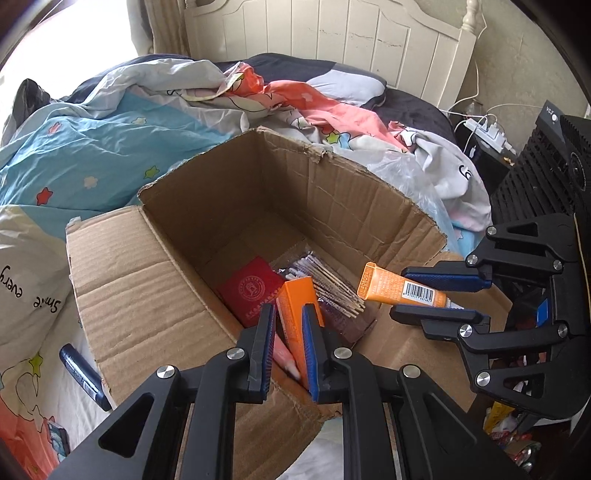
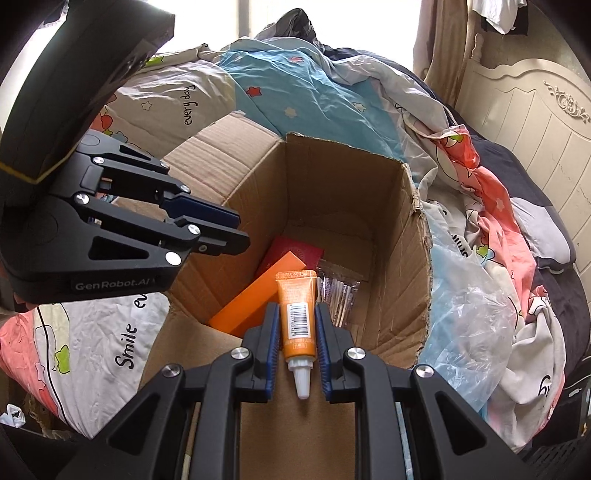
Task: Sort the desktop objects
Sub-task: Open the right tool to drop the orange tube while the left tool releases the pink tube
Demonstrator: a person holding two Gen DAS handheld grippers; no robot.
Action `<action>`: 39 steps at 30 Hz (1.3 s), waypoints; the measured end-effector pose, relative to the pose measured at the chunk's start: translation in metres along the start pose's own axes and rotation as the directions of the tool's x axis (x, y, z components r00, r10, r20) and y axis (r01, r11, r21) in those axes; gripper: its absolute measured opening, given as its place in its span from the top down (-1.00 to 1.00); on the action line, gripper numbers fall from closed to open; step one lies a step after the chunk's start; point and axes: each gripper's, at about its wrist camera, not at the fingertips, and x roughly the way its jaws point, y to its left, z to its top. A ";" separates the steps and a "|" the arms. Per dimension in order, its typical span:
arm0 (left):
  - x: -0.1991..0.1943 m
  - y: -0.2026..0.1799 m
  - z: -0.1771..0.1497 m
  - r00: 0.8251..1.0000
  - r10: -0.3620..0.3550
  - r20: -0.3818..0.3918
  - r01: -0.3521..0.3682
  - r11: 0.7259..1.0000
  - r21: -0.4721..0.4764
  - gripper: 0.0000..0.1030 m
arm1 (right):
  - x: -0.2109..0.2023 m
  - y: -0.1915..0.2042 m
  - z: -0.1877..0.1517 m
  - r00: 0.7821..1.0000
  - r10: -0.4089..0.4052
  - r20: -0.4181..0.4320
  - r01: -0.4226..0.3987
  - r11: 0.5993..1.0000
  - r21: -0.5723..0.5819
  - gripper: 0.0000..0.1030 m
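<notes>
An open cardboard box (image 1: pixel 332 206) sits on the bed; it also shows in the right wrist view (image 2: pixel 332 177). Inside lie a red booklet (image 1: pixel 255 291), an orange carton (image 1: pixel 295 314), a pink tube (image 1: pixel 286 356) and a pack of cotton swabs (image 1: pixel 332 284). My left gripper (image 1: pixel 290 314) is open and empty over the box's near edge, above the carton. My right gripper (image 2: pixel 297 314) is shut on an orange tube (image 2: pixel 297 314), cap toward me, over the box's rim. The tube also shows in the left wrist view (image 1: pixel 402 290).
A rumpled cartoon quilt (image 1: pixel 110 140) and a clear plastic bag (image 2: pixel 472 314) surround the box. A dark blue marker (image 1: pixel 83 373) lies on the sheet left of the box. A white headboard (image 1: pixel 332 33) stands behind; a black fan (image 1: pixel 554 158) and power strip are at right.
</notes>
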 end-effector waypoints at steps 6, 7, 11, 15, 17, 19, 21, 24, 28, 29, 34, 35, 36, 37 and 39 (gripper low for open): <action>0.003 0.000 0.001 1.000 0.001 -0.011 -0.001 1.000 0.014 0.71 | 0.000 -0.002 0.004 1.000 -0.001 0.008 0.001 1.000 0.000 0.66; 0.003 0.000 0.001 1.000 0.001 -0.009 -0.001 1.000 0.013 0.71 | 0.000 -0.002 0.004 1.000 -0.002 0.010 0.002 1.000 -0.002 0.66; 0.003 0.000 0.000 1.000 0.002 -0.016 -0.001 1.000 0.016 0.71 | 0.000 -0.001 0.006 1.000 -0.007 0.013 0.008 1.000 -0.006 0.66; 0.003 0.000 -0.002 1.000 0.011 -0.019 -0.011 1.000 0.022 0.67 | 0.001 -0.002 0.008 1.000 -0.004 0.012 0.004 1.000 0.008 0.66; 0.004 0.001 -0.002 0.999 0.015 -0.028 -0.015 1.000 0.020 0.54 | 0.002 -0.004 0.008 1.000 0.009 0.008 -0.009 1.000 0.019 0.66; 0.004 0.000 -0.003 0.999 0.019 -0.033 -0.018 1.000 0.025 0.49 | 0.003 -0.004 0.008 1.000 0.023 0.004 -0.023 0.999 0.024 0.66; 0.004 0.000 -0.004 0.999 0.020 -0.031 -0.019 0.999 0.027 0.24 | 0.003 -0.002 0.007 1.000 0.017 0.001 -0.017 1.000 0.022 0.66; 0.001 -0.003 -0.004 0.999 0.028 -0.023 -0.028 0.999 0.034 0.03 | 0.003 -0.001 0.007 1.000 0.005 -0.004 -0.005 1.000 0.022 0.65; -0.002 -0.003 -0.004 0.999 0.038 -0.019 -0.037 0.999 0.034 -0.08 | 0.000 -0.002 0.006 1.000 -0.008 0.005 0.008 0.999 0.035 0.15; -0.003 -0.003 -0.004 0.999 0.041 -0.019 -0.041 0.999 0.033 -0.10 | -0.001 -0.003 0.006 1.000 -0.004 0.009 0.004 0.999 0.041 0.11; -0.008 -0.003 -0.006 0.998 0.056 -0.021 -0.055 0.998 0.035 -0.15 | -0.006 -0.001 0.006 1.000 -0.011 0.012 0.011 0.999 0.044 0.09; -0.009 -0.004 -0.006 0.998 0.060 -0.021 -0.059 0.998 0.037 -0.15 | -0.008 0.000 0.006 1.000 -0.013 0.014 0.012 0.999 0.043 0.09; -0.012 -0.004 -0.006 0.998 0.061 -0.021 -0.060 0.997 0.040 -0.15 | -0.010 0.001 0.006 1.000 -0.012 0.016 0.011 0.999 0.043 0.09; -0.014 -0.005 -0.007 0.998 0.061 -0.020 -0.060 0.997 0.044 -0.16 | -0.012 0.003 0.006 1.000 -0.012 0.018 0.012 0.999 0.042 0.09; -0.020 -0.006 -0.008 0.997 0.074 -0.011 -0.073 0.996 0.052 -0.23 | -0.015 0.007 0.007 0.999 -0.023 0.023 0.022 0.999 0.034 0.09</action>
